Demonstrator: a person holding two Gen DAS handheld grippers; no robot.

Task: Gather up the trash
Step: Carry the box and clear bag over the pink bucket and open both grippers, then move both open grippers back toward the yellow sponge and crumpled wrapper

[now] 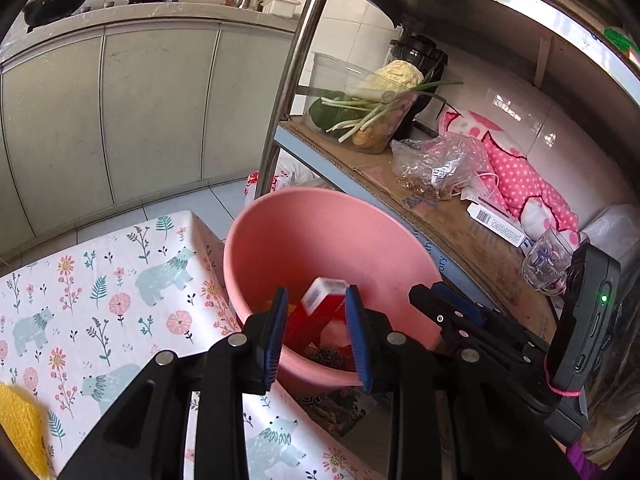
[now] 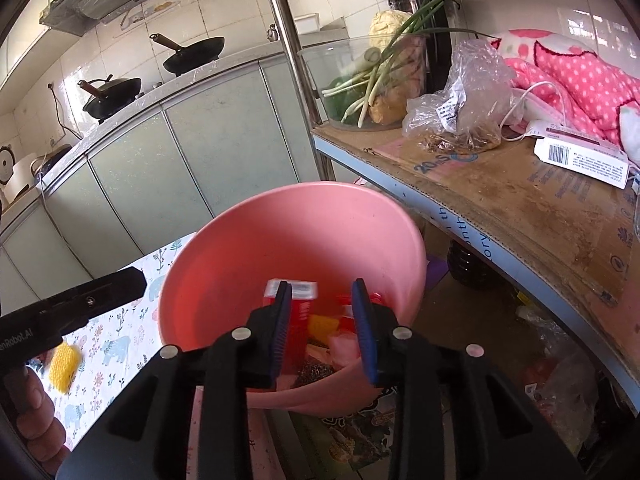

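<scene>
Two grippers, the left gripper and the right gripper, are hovering with fingers spread and pinching nothing above a pink basin. Inside are lying a red carton, yellow scrap and dark scouring wad. Judging by this, dropping is finishing; next is fetching the yellow sponge on the floral tablecloth.

One pink basin holds one red carton, one yellow piece and one dark scouring ball. Two black woks sit on the counter, and one yellow sponge lies on the floral cloth. The shelf carries one clear bowl of vegetables, one plastic bag, one white box and one pink dotted cloth
</scene>
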